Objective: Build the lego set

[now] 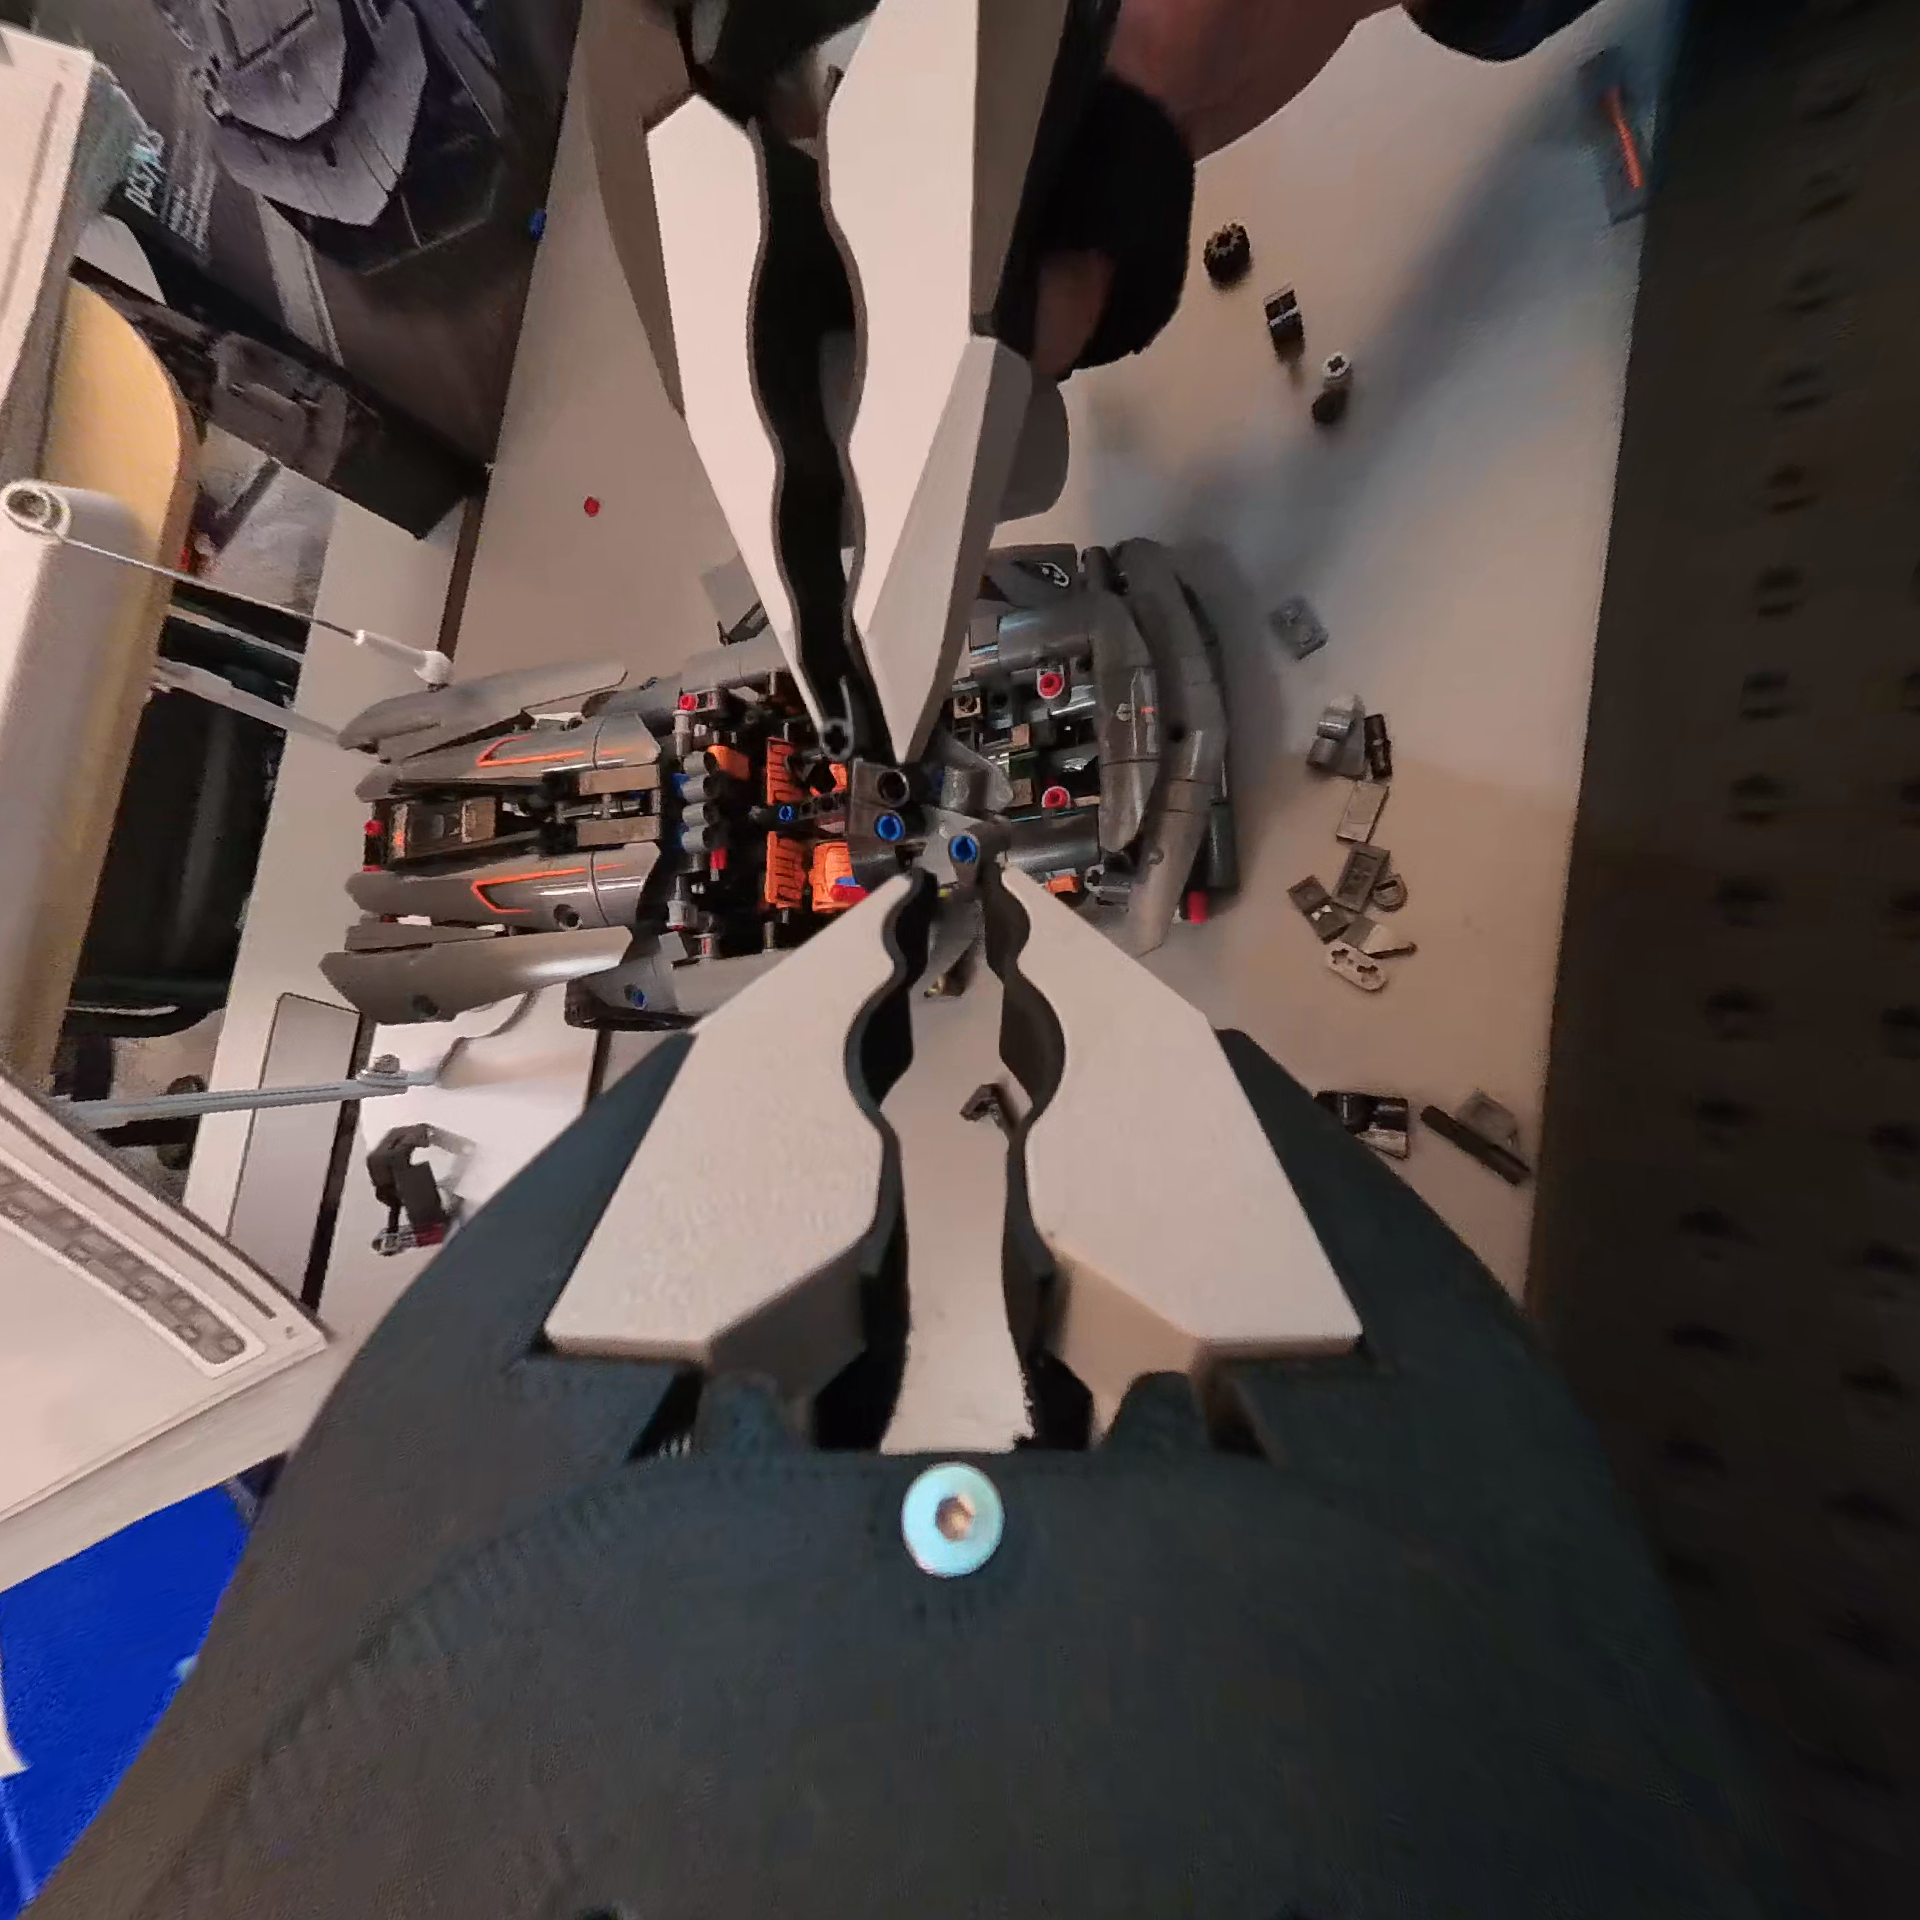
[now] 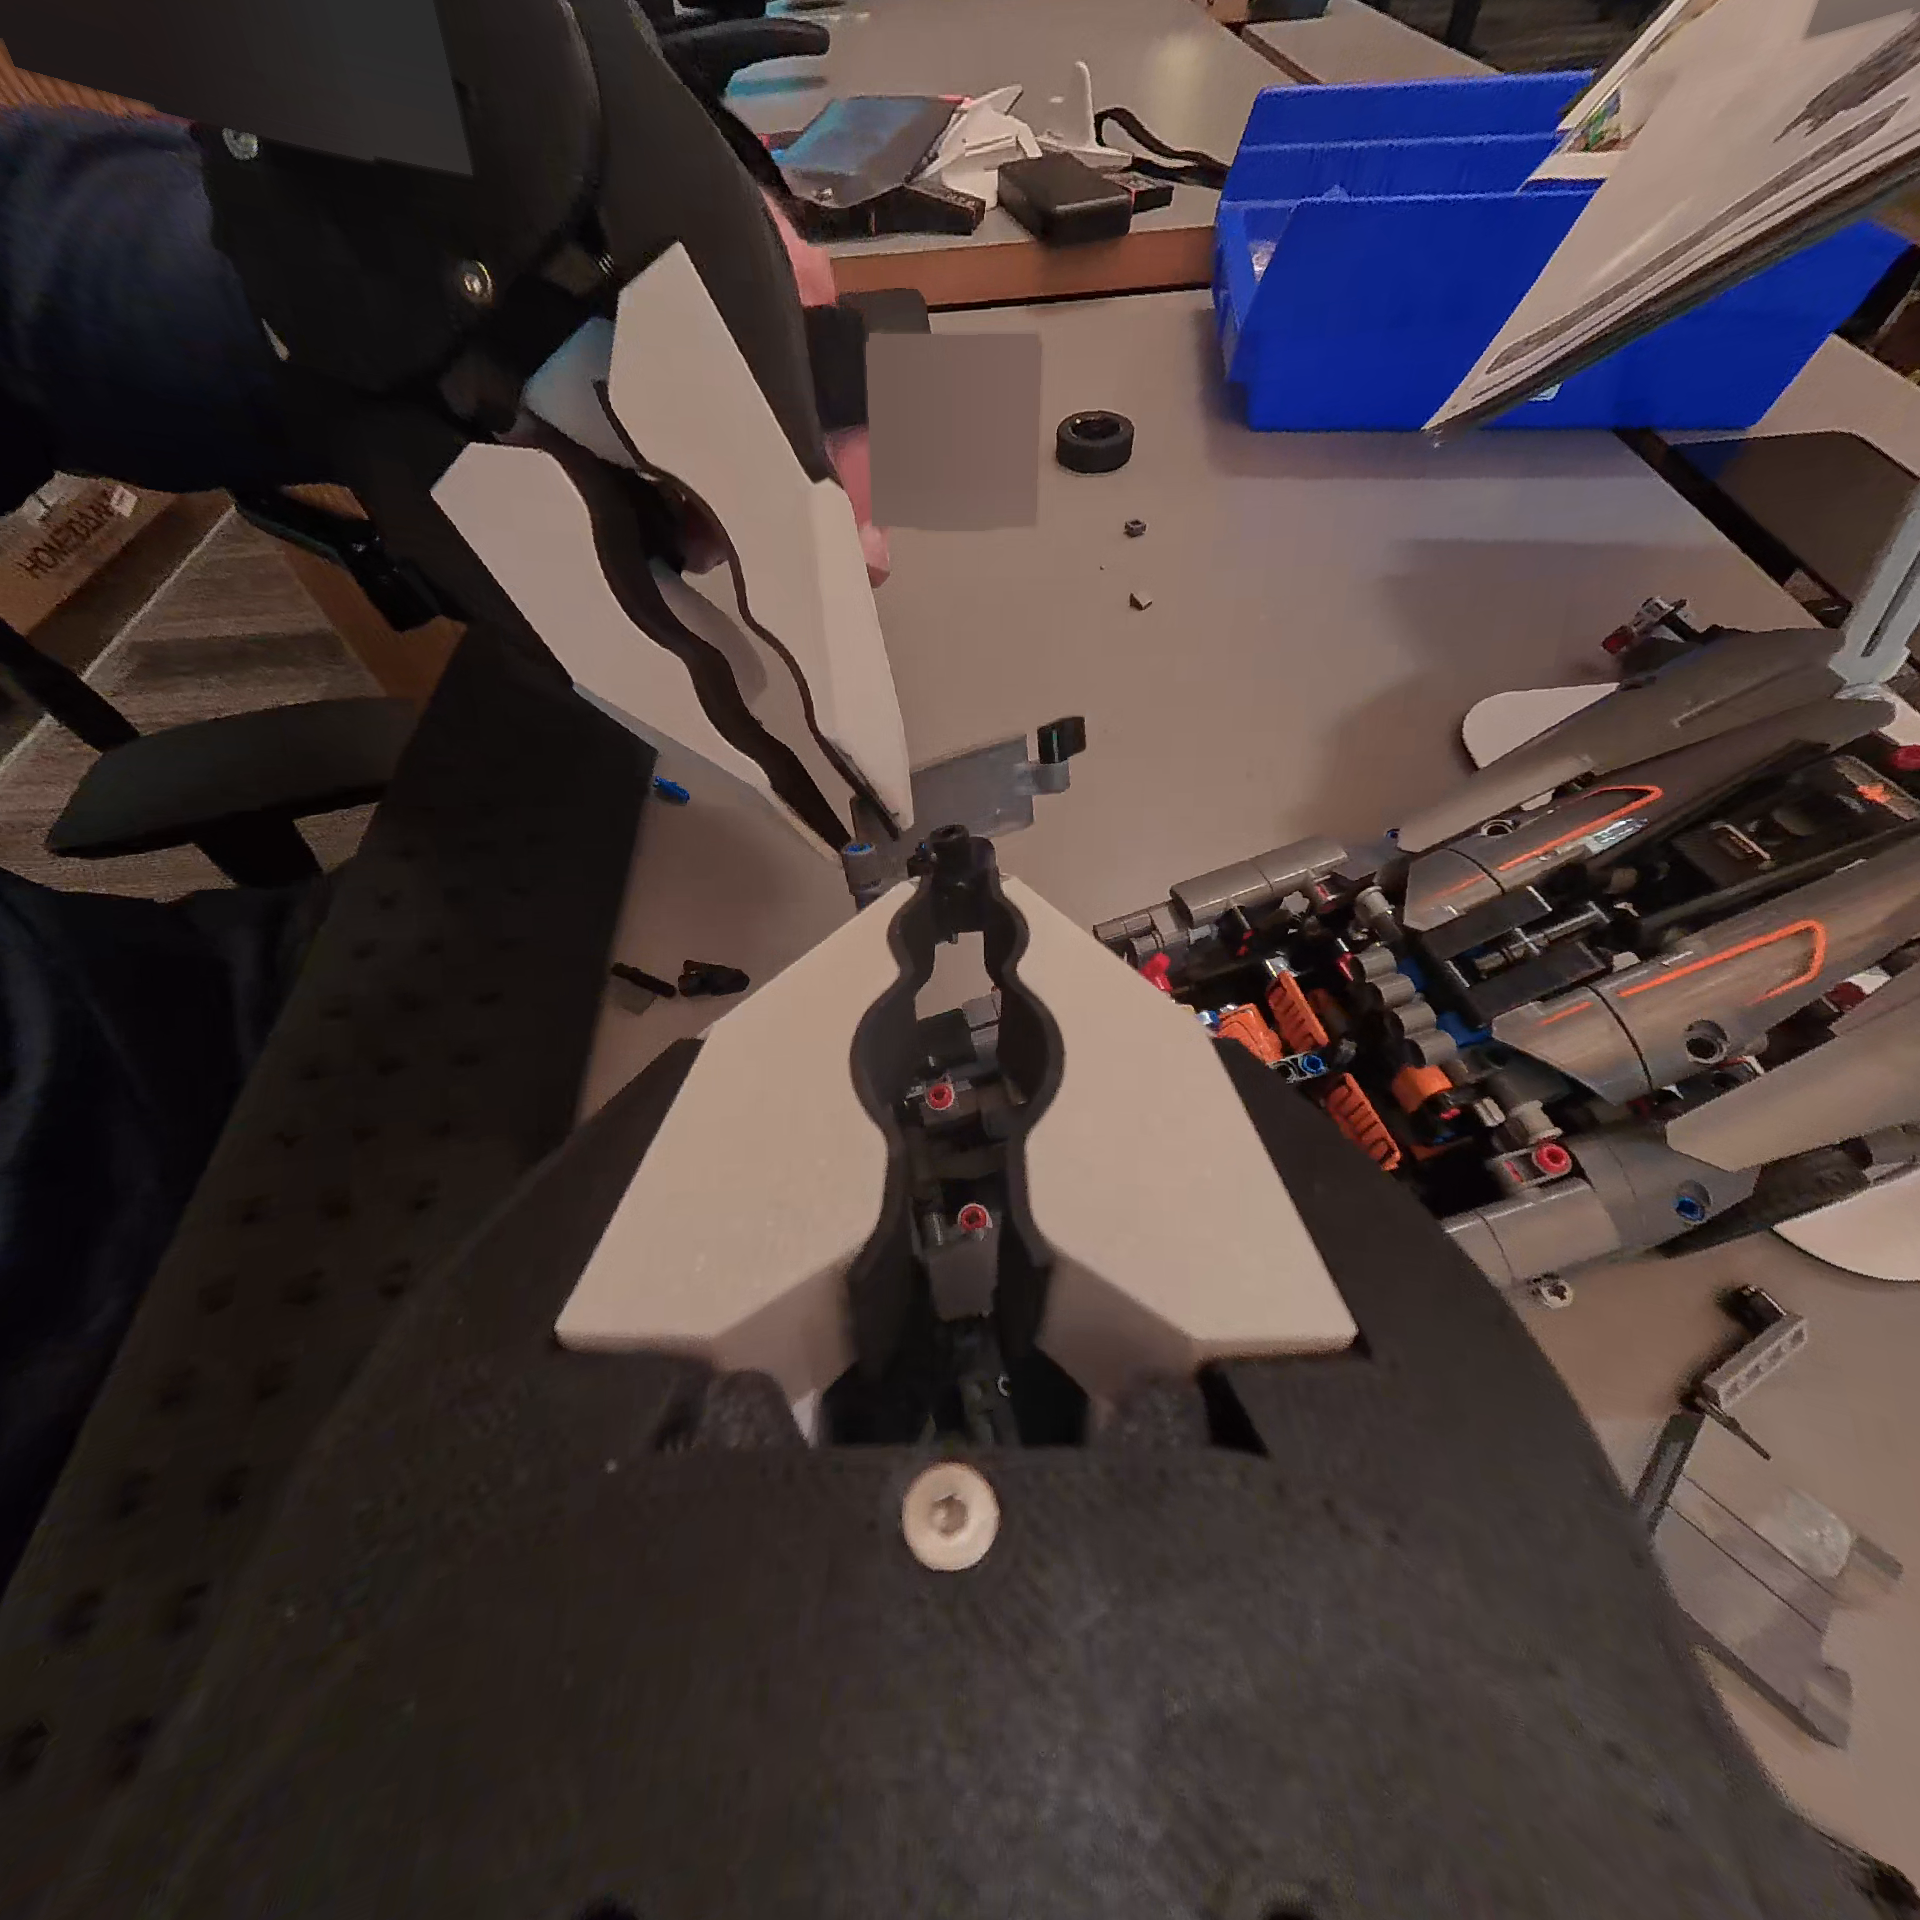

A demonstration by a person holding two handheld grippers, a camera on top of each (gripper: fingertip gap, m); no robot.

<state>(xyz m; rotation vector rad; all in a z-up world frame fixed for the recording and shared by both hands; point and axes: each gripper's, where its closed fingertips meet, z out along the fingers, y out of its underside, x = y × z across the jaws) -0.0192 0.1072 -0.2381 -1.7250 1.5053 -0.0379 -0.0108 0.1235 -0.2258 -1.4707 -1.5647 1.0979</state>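
The grey-and-orange lego model (image 1: 790, 821) lies on the table (image 1: 582, 395), loose parts (image 1: 1351, 894) scattered just beside its far end. The left gripper (image 1: 961, 888) hangs over the model's middle, its fingers (image 1: 790, 1122) parted, tips around a grey piece with blue pins (image 1: 883, 805). The right gripper (image 2: 951, 868) meets it tip to tip there, fingers clenched on a small black connector (image 2: 954, 850). A tyre (image 2: 1094, 442) sits well apart from the model, near a blue bin (image 2: 1382, 301).

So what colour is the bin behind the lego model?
Blue; the bin shows best in the right wrist view.
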